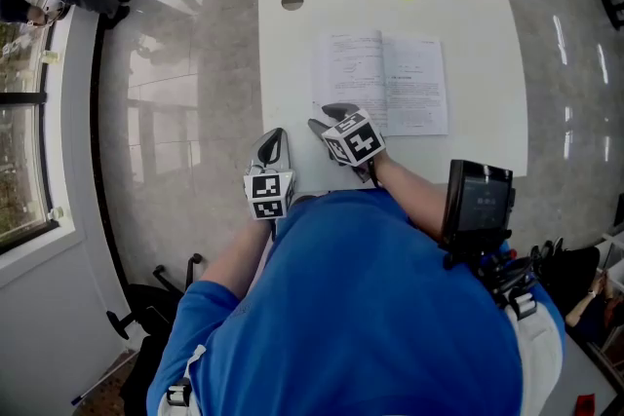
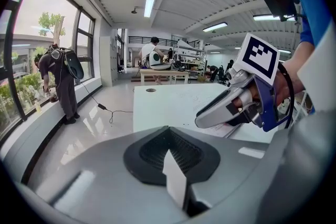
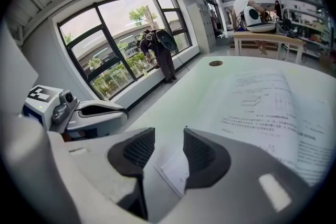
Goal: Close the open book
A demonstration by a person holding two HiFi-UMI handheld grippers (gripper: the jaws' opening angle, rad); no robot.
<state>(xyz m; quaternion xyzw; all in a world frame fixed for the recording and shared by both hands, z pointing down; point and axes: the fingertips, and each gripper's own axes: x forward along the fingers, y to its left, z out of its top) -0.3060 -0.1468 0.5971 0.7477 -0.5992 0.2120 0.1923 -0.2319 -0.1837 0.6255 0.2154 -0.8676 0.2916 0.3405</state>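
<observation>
Book point(image 1: 382, 83) lies open and flat, pages up, mid-counter point(image 1: 292, 44). Right tongs point(image 1: 329, 118) sit at its near left corner, jaws apart, a page corner showing between them; probably lined up to pinch and fold the left half over. Left tongs point(image 1: 273, 144) are closed on nothing, parked just beside, clear of the swing.

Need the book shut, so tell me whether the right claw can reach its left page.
Probably yes: the right claw, jaws apart, sits at the near left corner of the book, with nothing between them.
</observation>
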